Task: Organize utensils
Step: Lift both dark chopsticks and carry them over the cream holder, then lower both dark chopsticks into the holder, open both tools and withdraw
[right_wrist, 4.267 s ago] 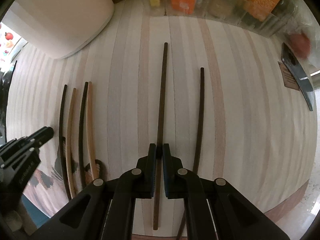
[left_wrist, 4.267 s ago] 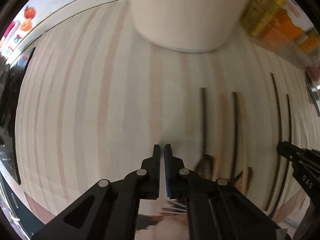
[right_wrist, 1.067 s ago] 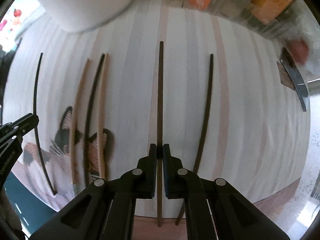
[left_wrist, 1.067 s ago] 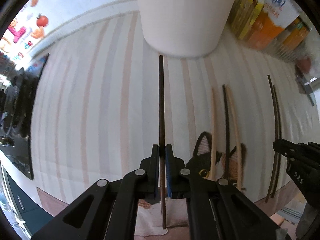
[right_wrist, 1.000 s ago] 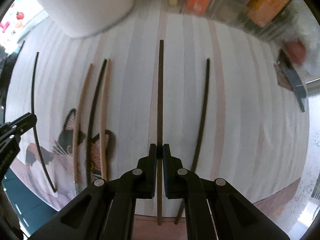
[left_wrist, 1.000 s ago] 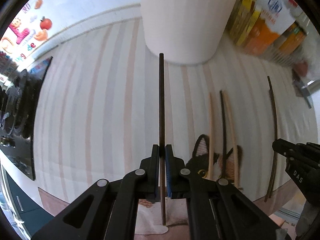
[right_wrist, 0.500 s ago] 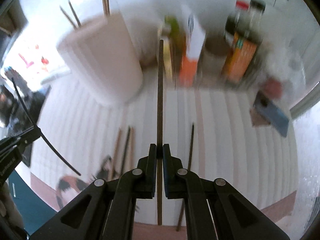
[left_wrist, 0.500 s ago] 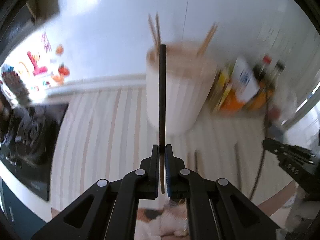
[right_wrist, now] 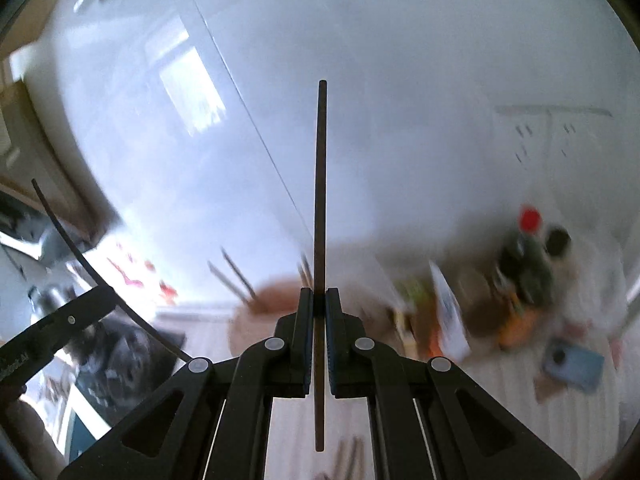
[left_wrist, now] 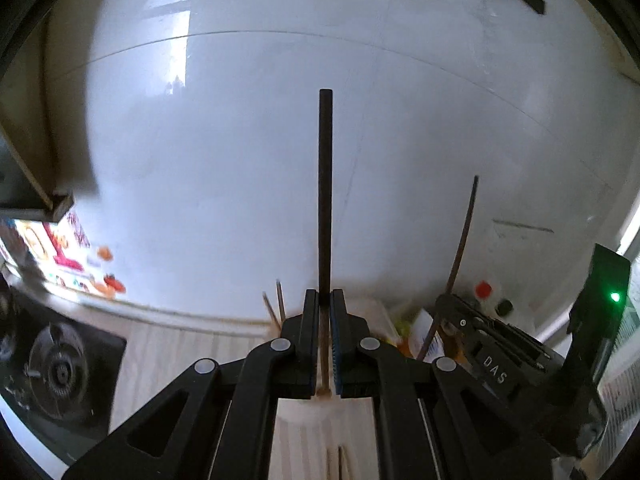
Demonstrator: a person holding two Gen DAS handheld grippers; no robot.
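Note:
My left gripper [left_wrist: 324,300] is shut on a dark chopstick [left_wrist: 325,184] that points up against the white wall. My right gripper [right_wrist: 318,298] is shut on another dark chopstick [right_wrist: 320,200], also pointing up. Each shows in the other's view: the right gripper [left_wrist: 452,304] with its chopstick [left_wrist: 464,232] at right, the left gripper [right_wrist: 96,296] with its chopstick [right_wrist: 72,240] at left. The white utensil holder [left_wrist: 378,312] stands just behind and below the left gripper, with several chopsticks [left_wrist: 276,306] in it; it is blurred in the right wrist view [right_wrist: 276,300]. More chopsticks [left_wrist: 338,462] lie on the striped counter.
A black stove [left_wrist: 60,372] sits at the left. Bottles and cartons [right_wrist: 520,264] stand at the back right, with a blue phone [right_wrist: 572,364] on the counter. The white tiled wall [left_wrist: 280,120] fills the upper view.
Both grippers have lifted their chopsticks off the counter and tilted up from looking down at it to facing the wall. The holder now lies low, just behind the left fingers.

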